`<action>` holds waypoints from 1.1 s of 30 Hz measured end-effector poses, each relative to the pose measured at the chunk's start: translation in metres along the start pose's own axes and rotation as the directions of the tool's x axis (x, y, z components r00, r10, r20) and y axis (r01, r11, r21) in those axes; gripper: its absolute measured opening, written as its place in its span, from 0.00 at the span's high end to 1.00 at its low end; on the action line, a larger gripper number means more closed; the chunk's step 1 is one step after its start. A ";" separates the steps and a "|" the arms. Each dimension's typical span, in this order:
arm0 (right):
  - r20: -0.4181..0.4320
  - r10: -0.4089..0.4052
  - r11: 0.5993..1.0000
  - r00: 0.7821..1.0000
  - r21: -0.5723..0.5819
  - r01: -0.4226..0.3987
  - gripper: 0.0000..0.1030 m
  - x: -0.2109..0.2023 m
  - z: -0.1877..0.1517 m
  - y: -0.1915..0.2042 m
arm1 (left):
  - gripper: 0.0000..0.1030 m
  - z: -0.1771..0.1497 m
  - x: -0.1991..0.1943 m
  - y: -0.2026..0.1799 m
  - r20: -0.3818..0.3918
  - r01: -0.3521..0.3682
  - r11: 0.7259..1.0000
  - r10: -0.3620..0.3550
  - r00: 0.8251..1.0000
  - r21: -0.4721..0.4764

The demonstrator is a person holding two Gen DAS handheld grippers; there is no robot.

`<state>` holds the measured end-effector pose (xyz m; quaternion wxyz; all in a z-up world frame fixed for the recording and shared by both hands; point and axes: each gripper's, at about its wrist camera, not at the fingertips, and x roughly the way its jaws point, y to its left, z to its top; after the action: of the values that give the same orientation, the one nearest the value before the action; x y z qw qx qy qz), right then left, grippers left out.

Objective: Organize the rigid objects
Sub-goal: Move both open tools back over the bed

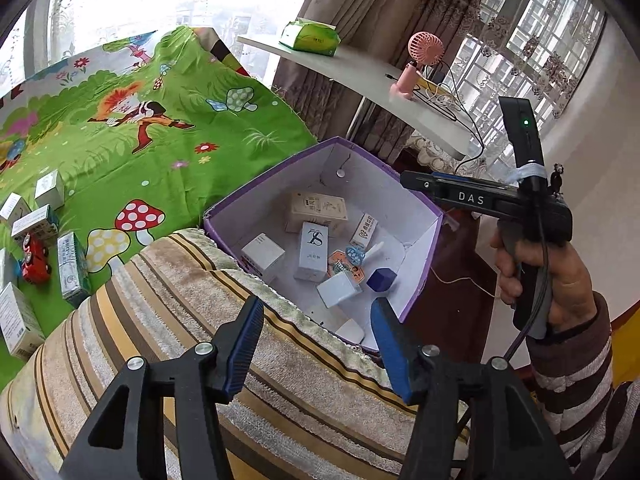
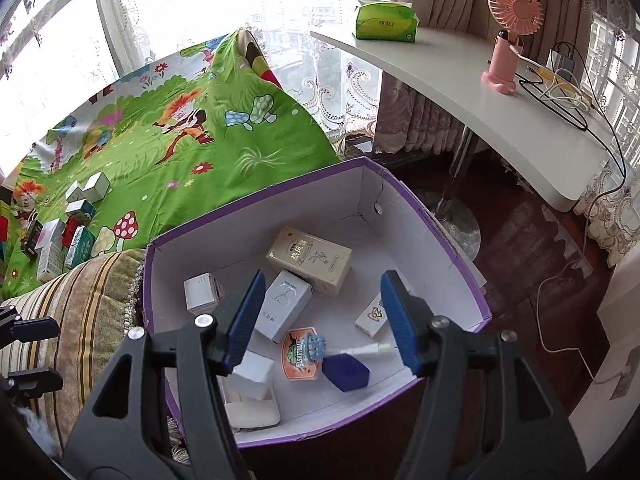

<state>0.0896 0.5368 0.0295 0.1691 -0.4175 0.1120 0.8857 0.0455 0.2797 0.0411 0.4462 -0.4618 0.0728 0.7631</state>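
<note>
Both grippers noted spread wide, nothing between pads: left gripper (image 1: 318, 344) poised over striped cushion (image 1: 200, 320), right gripper (image 2: 322, 318) hanging directly above purple box (image 2: 448, 240). Box interior approx. half filled: beige carton (image 2: 310, 260), grey carton (image 2: 282, 306), blue block (image 2: 346, 370), toothbrush (image 2: 344, 350) lying across orange sticker (image 2: 300, 354), assorted white cartons. Remaining stock, incl. several small cartons (image 1: 72, 266) and red toy car (image 1: 35, 258), found on green cartoon cloth (image 1: 160, 140), well apart from box. Judged mid-task, approx. between drop and next fetch. Recommended: lift right tool clear of box walls before swinging back; approach next carton square-on, pads across narrow faces; close firmly, w/o crushing cardboard; release low inside box, into bare floor area near far wall, avoiding toothbrush.
</note>
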 end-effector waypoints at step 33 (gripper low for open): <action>-0.065 0.187 0.947 0.980 -0.255 -0.197 0.38 0.011 0.006 0.156 | 0.45 -0.041 -0.078 0.127 0.111 -0.133 0.938 0.176 0.978 -0.319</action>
<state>0.0177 0.3983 0.0334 0.0236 -0.4407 0.0380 0.8965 -0.0091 0.1352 0.0400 0.3107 -0.4652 -0.0425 0.8278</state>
